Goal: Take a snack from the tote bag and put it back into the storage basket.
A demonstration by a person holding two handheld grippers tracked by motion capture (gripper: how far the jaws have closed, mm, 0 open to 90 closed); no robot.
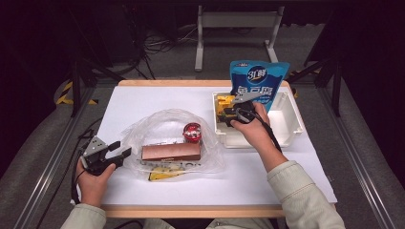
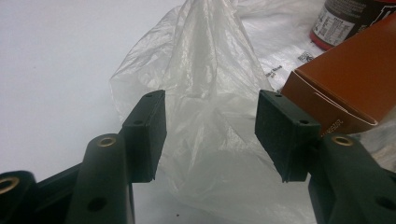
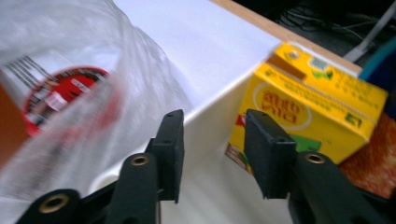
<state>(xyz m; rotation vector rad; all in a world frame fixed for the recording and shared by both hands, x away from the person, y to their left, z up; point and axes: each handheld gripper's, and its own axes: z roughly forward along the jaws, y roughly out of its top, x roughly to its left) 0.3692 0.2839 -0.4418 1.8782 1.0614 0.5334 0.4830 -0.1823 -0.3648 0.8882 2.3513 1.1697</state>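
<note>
A crumpled clear plastic bag (image 1: 157, 125) lies on the white table (image 1: 143, 100), around a brown box (image 1: 171, 152) and a red-lidded jar (image 1: 192, 132). At the bag's left edge my left gripper (image 1: 122, 148) is open. In the left gripper view a raised fold of the bag (image 2: 205, 70) stands between the jaws (image 2: 210, 135), which do not press on it. My right gripper (image 1: 225, 116) is open over the left wall of a white bin (image 1: 291, 119). In the right gripper view its jaws (image 3: 212, 149) straddle that wall, beside a yellow carton (image 3: 317, 112) that stands inside the bin.
A tall blue pouch (image 1: 260, 83) stands in the bin behind the right hand. A flat yellow packet (image 1: 165, 174) lies under the bag's near edge. The brown box (image 2: 345, 84) sits close to the left gripper's right jaw. Bare table lies at the far left and along the front.
</note>
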